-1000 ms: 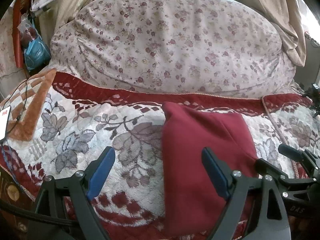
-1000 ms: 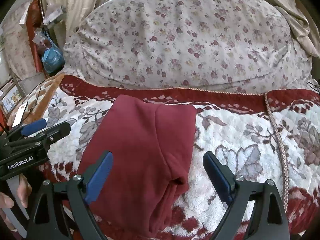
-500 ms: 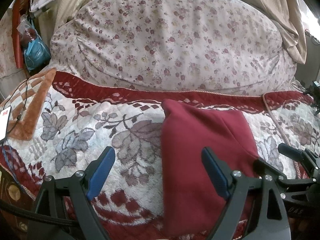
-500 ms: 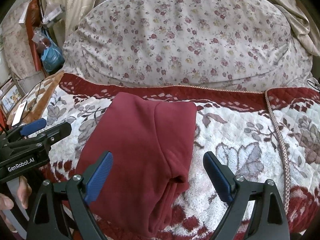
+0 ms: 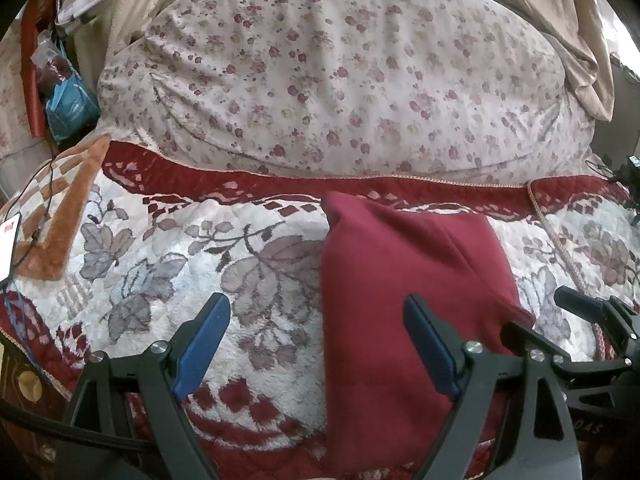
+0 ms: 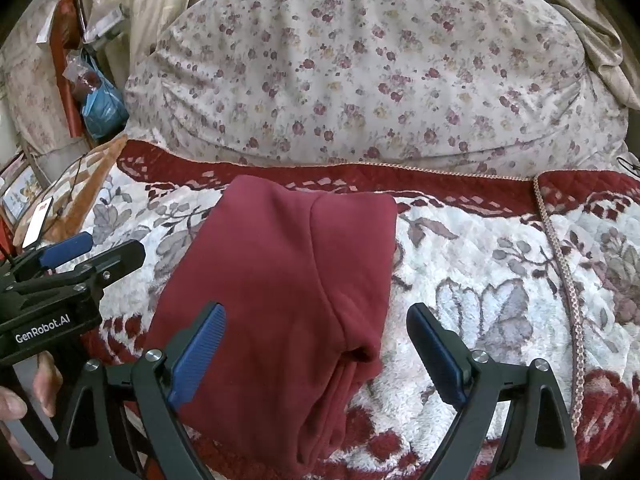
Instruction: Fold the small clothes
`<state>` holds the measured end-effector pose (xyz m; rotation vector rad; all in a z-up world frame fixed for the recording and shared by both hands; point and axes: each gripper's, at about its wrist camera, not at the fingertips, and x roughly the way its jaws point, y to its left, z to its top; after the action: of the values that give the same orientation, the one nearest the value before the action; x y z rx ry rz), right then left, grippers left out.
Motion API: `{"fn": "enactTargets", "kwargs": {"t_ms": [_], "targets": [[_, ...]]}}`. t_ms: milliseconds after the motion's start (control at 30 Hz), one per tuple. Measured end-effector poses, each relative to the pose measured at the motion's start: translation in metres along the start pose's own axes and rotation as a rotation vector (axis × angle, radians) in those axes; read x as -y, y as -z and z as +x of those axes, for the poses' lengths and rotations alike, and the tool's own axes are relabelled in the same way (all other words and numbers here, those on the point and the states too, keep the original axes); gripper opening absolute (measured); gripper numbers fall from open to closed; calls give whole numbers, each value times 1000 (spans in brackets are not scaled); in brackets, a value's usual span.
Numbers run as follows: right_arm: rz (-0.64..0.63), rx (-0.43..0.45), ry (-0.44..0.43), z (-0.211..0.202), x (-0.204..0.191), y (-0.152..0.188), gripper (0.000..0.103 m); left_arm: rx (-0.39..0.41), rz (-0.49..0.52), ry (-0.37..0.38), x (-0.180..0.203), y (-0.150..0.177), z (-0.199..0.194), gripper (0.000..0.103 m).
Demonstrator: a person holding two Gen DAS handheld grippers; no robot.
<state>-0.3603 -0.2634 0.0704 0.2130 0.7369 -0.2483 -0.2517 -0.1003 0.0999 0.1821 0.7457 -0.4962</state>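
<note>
While you hold both grippers tilted down over the bed, the left gripper (image 5: 316,344) has its blue-padded jaws spread wide with nothing between them but blanket and the near left edge of the cloth, and the right gripper (image 6: 316,350) is just as wide, its pads clear of the fabric below. The folded maroon garment (image 6: 288,292) lies flat on the plush blanket (image 5: 168,264), a white fleece with grey leaves and a dark red patterned border; in the left view the garment (image 5: 400,304) sits to the right of centre, its far corner reaching the red border. Behind the blanket rises a large rounded bundle in a floral cover (image 5: 340,80), pale with small red flowers. A braided cord trim (image 6: 560,264) runs down the blanket's right part. To the left you have an orange-and-cream checked cloth (image 5: 52,208), a phone (image 5: 8,244) with a cable on it, and beyond that a blue plastic bag (image 5: 68,100) hanging by a red post. Beige curtains (image 6: 592,8) hang at the upper corners. Your fingers (image 6: 44,384) show under the left gripper's body in the right view.
</note>
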Motion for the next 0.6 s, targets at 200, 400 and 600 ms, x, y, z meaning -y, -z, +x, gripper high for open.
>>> {"fn": "enactTargets", "kwargs": {"t_ms": [200,400,600], "targets": [[0,-10,-1,4,0,0,95,-11,3,6,-1,0,5,87],[-17,-10,3,8,-3,-2,95,-17,9,5,1,-2,8,87],[-26,-12,3,13,-4,-6,95,-27,17,6,2,-5,16,87]]}}
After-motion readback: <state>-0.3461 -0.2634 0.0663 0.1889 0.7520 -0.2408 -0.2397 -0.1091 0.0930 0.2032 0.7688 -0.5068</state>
